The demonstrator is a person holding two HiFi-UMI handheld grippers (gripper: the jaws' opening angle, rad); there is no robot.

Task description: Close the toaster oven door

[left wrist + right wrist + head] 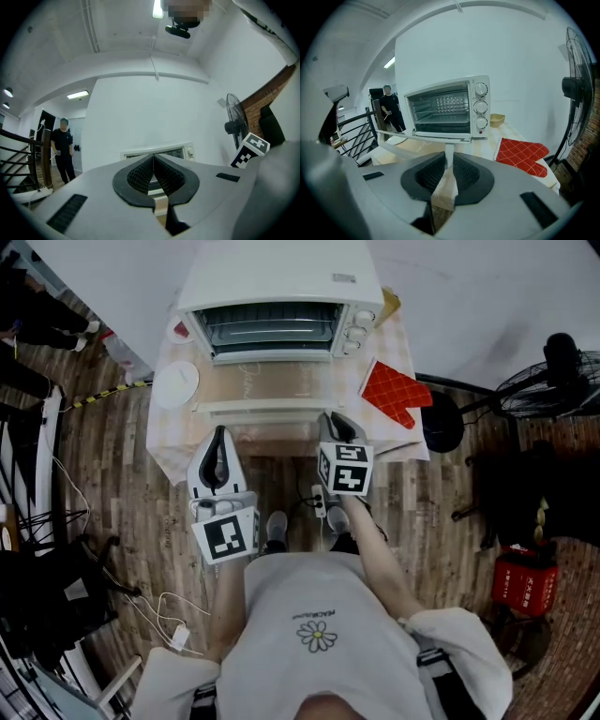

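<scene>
The oven (281, 282) stands at the back of the bench (173, 446). Its door (272, 381) is open, folded down in front of it and lying about level, with the cavity and rack showing. The white handle (253, 408) runs along the door's front edge, the edge farthest from the oven.

The right hand-held gripper (449, 157) reaches in from the front of the oven. Its jaws are closed onto the handle toward its right end, and the white bar sits pinched between the ribbed pads (464, 171).

The left hand-held gripper (153, 159) hangs in front of the oven's left side, apart from the door. Its jaws are pressed together at the tips with nothing between them.

A red mitt (396, 395) lies to the right of the oven and a white plate (175, 383) to its left.
</scene>
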